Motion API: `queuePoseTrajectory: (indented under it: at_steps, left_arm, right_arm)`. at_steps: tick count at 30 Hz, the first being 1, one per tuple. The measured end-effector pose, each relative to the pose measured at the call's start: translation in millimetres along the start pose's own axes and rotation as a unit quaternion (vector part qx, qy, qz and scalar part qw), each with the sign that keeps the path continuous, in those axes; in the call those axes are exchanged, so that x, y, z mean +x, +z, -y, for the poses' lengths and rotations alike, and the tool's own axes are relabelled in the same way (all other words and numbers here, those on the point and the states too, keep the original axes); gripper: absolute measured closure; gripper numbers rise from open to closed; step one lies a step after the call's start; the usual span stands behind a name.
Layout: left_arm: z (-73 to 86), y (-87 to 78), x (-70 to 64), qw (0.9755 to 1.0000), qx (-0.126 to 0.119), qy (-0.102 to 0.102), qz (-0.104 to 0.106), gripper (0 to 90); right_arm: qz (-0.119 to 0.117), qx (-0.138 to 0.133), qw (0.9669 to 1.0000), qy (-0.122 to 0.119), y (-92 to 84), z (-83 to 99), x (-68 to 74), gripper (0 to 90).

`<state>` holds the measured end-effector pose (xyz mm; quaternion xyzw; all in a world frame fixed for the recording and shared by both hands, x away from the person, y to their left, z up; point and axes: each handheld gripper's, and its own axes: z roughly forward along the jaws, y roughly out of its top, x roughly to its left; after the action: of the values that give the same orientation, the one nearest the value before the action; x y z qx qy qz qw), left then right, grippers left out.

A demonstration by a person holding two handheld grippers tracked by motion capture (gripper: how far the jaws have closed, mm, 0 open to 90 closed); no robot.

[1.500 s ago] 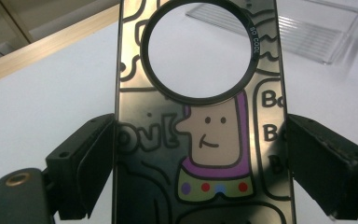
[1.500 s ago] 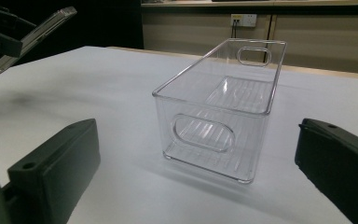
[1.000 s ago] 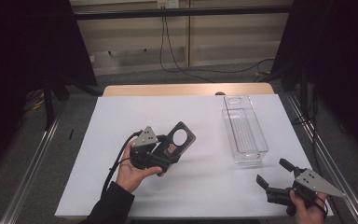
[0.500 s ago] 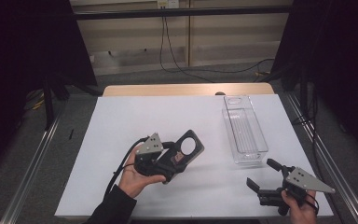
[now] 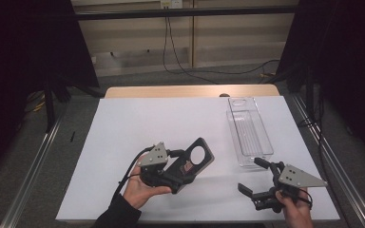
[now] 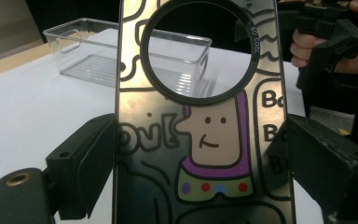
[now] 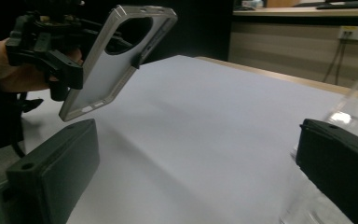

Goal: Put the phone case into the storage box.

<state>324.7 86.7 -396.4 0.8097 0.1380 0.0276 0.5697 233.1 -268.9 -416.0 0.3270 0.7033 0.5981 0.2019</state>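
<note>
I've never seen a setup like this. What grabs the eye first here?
Most striking is the phone case with a cartoon figure and a big round camera hole, clamped by its edges in the left hand-held gripper above the white table. At the table's right side lies a clear plastic tray. Near its front end the right hand-held gripper hovers with its jaws open and nothing between them.

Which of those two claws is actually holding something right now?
The left claw: its jaws clamp the sides of a dark cartoon-printed phone case with a round camera hole. The right claw stands open above the white table, nothing between its jaws.
</note>
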Motion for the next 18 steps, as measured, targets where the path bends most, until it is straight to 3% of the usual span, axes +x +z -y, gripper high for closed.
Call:
queuePoseTrajectory:
  at_steps: [7,12,18]
  left_arm:
    - [5.8,-3.3,-1.6,0.9999,-0.014,0.006,0.002,12.4]
    - [8.8,-0.5,-2.1,0.9996,-0.018,0.001,0.021,12.3]
    - [7.3,2.0,-7.1,0.9989,-0.023,0.011,0.039,12.3]
  right_arm:
    - [-0.043,0.0,0.9991,-0.009,18.0,-11.1,2.6,0.0]
    - [-0.067,0.0,0.9977,-0.01,24.5,-18.9,0.9,0.0]
    - [-0.102,-0.001,0.9947,-0.009,31.0,-24.5,-1.0,0.0]
